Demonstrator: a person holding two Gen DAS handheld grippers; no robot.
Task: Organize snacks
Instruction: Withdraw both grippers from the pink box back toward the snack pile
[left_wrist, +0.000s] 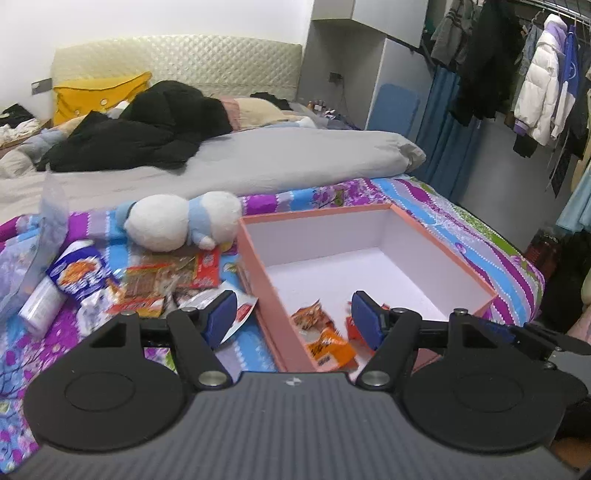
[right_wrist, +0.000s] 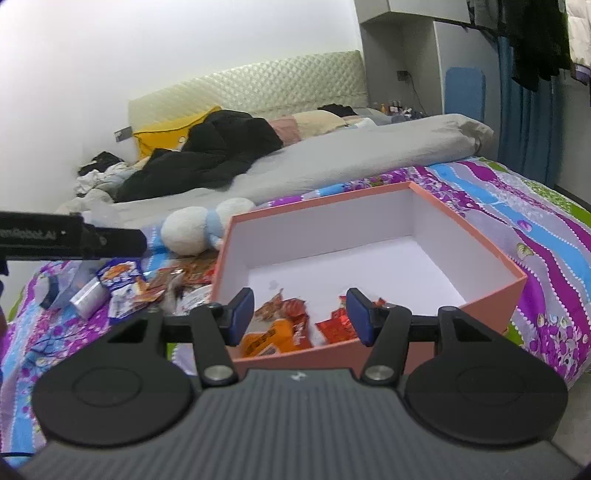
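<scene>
Both grippers are hanging over the near end of the pink box (right_wrist: 369, 221), and neither is carrying anything. The left gripper (left_wrist: 293, 319) is standing with its jaws well apart, straddling the box's left wall: one pad over the bedspread, the other over the box floor. The right gripper (right_wrist: 301, 314) is standing with its jaws apart too, nothing between the pads; the packets seen through the gap are lying on the box floor below.

Task state: a few orange and red packets (right_wrist: 280, 328) are sitting in the near corner of the box; the rest of it is bare. The main snack pile (left_wrist: 155, 284) is lying on the bedspread (left_wrist: 461, 229) just left of the box, with a blue-and-white bag (left_wrist: 79, 275) and a white tube (left_wrist: 40, 306) at its far left. A plush toy (left_wrist: 181, 221) is lying behind the pile, touching the box's far-left corner.

My read: we're between a drop and the next pick, early in the job, with most snacks outside the box.

Next move, as I judge it: the left gripper is nearest the pile, so it should be swinging left and down onto a top packet. The packets are overlapping, flat and crinkly, so it should be pinching an edge. The tube doesn't look like a snack, so I'd be skipping it.
</scene>
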